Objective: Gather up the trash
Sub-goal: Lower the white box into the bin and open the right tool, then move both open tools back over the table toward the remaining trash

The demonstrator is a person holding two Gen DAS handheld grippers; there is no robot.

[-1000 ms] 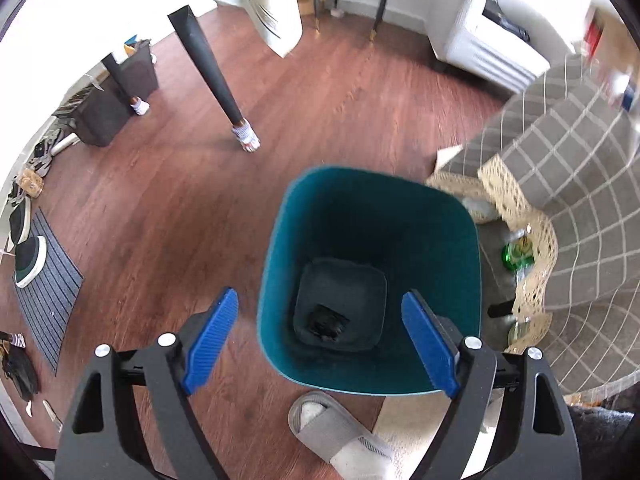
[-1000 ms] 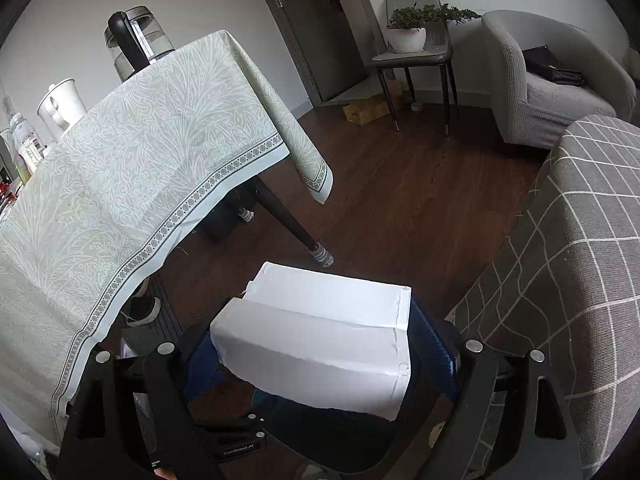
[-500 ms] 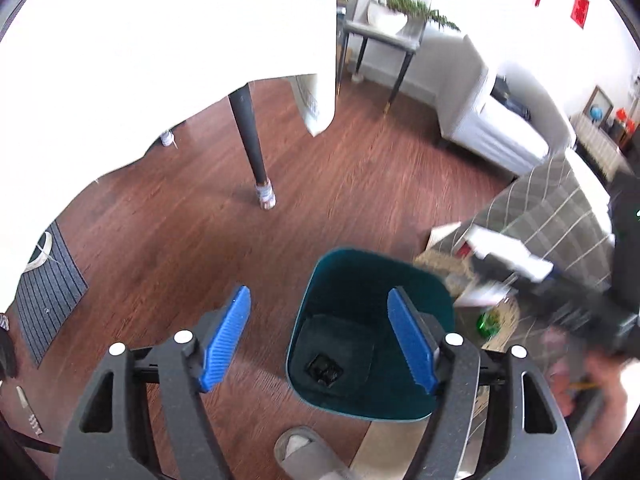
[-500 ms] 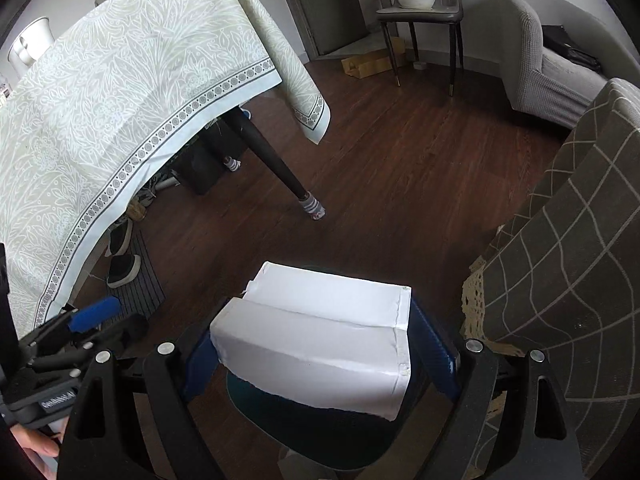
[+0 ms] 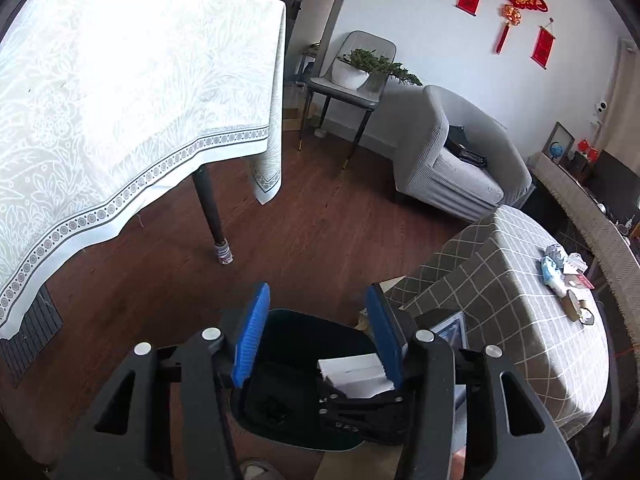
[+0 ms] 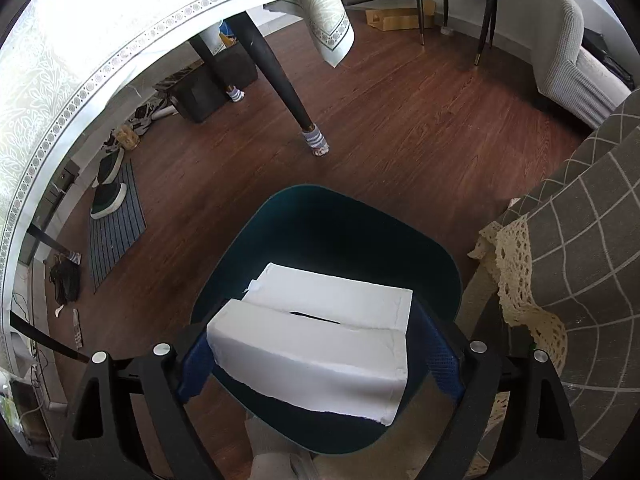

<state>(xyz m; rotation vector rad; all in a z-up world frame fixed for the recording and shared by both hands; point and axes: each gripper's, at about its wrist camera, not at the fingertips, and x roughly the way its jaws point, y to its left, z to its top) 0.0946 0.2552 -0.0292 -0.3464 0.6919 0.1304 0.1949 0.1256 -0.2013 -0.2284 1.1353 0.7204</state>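
My right gripper (image 6: 316, 354) is shut on a white tissue box (image 6: 316, 340) and holds it over the open mouth of the teal trash bin (image 6: 332, 216). In the left wrist view the same box (image 5: 354, 374) and the right gripper's black body show above the bin (image 5: 288, 384), which has a small dark item at its bottom. My left gripper (image 5: 320, 334) is open and empty, above the bin's near side. More trash, wrappers and a tape roll, lies on the grey checked table (image 5: 560, 272) at right.
A table with a pale patterned cloth (image 5: 120, 92) and dark legs (image 6: 280, 76) stands to the left. A grey armchair (image 5: 452, 152) and a chair with a plant (image 5: 352, 76) are behind. A mat with shoes (image 6: 114, 208) lies at far left. A slipper (image 6: 276, 466) lies by the bin.
The right gripper has carried the tissue box down over the bin's mouth. The left gripper has lifted and tilted up, so the room now shows and the bin sits lower in its view.
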